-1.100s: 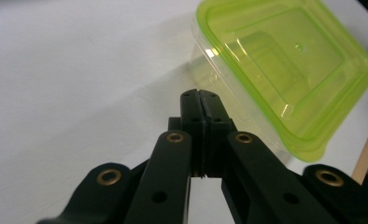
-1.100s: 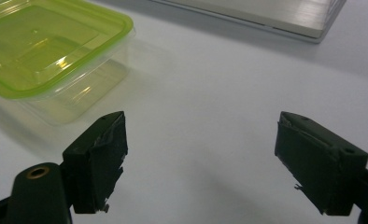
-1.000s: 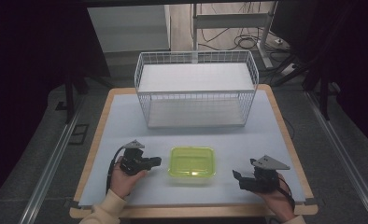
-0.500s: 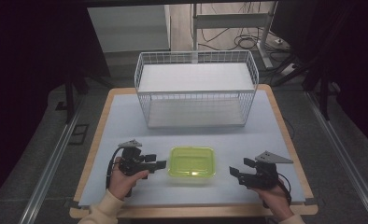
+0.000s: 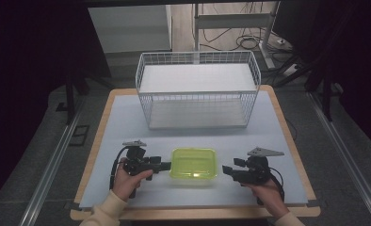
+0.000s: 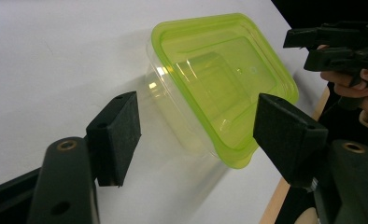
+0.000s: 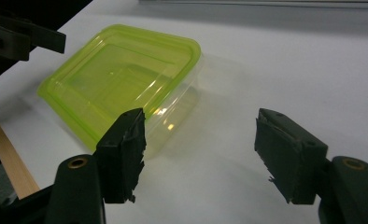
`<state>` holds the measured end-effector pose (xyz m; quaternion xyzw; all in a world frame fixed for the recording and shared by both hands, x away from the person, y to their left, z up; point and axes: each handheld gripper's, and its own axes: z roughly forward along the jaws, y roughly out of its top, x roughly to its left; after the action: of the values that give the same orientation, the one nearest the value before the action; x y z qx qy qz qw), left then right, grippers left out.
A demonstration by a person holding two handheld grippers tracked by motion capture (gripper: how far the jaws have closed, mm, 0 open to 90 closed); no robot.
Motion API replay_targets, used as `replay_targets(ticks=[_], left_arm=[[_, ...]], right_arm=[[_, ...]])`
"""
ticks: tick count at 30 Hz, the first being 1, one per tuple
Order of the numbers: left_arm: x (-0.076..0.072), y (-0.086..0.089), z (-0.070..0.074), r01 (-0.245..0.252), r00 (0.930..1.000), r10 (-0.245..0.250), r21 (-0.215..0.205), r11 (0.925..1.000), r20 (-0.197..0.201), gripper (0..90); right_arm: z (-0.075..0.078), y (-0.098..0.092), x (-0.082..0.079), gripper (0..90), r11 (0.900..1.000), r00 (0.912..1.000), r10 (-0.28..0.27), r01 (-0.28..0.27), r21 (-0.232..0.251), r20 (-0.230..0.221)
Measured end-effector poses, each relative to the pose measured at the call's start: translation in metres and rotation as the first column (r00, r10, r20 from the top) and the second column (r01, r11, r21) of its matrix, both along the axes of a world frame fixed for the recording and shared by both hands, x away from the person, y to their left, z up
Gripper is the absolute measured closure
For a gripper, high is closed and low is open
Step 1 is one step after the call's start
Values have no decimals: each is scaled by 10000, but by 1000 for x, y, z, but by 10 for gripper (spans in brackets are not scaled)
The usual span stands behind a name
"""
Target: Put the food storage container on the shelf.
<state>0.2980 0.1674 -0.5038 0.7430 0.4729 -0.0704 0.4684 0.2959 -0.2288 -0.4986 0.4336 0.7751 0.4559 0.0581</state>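
A clear plastic container with a yellow-green lid (image 5: 194, 163) lies near the table's front edge, between my two grippers. My left gripper (image 5: 166, 165) is open just left of it, its tips almost at the container's left side. In the left gripper view the container (image 6: 219, 88) sits ahead of the spread jaws of that gripper (image 6: 201, 135), with one corner between them. My right gripper (image 5: 227, 170) is open a little to the container's right. From the right gripper view the container (image 7: 121, 79) is ahead and to the left of the open right gripper (image 7: 201, 144).
A white wire basket (image 5: 197, 89) stands at the back of the white table (image 5: 278, 141), with nothing in it. The table's wooden front edge (image 5: 193, 214) is close behind both hands. Each gripper view catches the other gripper (image 6: 331, 42) (image 7: 18, 35) beyond the container.
My right gripper has moved left, closer to the container. My left gripper has edged right toward the container's left side. The container has not moved.
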Motion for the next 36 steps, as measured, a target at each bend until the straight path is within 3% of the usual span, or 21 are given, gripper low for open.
replay_targets(ticks=[9, 19, 21, 26, 30, 32, 36], left_arm=[[7, -8, -3, -41, 9994, 24, -479, 9988, -336, 338], [13, -14, -9, 122, 9978, -164, -658, 9978, -635, 422], [14, -15, -10, 92, 9977, -128, -539, 9985, -664, 438], [16, -14, -14, -39, 9959, -12, -570, 9984, -901, 505], [18, -16, -20, 131, 9920, -221, -722, 9973, -1240, 572], [17, -17, -20, 90, 9931, -148, -501, 9987, -1160, 638], [14, -17, -17, 108, 9944, -168, -587, 9982, -1044, 704]], right_arm=[[-2, 10, 11, 391, 9976, 9981, 231, -192, 666, -580], [-8, 25, 25, 461, 9945, 9897, 420, -282, 1008, -1367], [-9, 26, 26, 477, 9940, 9881, 456, -303, 1053, -1467], [-12, 29, 30, 554, 9916, 9792, 577, -336, 1251, -1946], [-14, 31, 30, 608, 9909, 9758, 712, -455, 1263, -2068], [-15, 32, 30, 636, 9906, 9730, 783, -514, 1268, -2172], [-16, 31, 31, 684, 9876, 9664, 840, -483, 1494, -2430]])
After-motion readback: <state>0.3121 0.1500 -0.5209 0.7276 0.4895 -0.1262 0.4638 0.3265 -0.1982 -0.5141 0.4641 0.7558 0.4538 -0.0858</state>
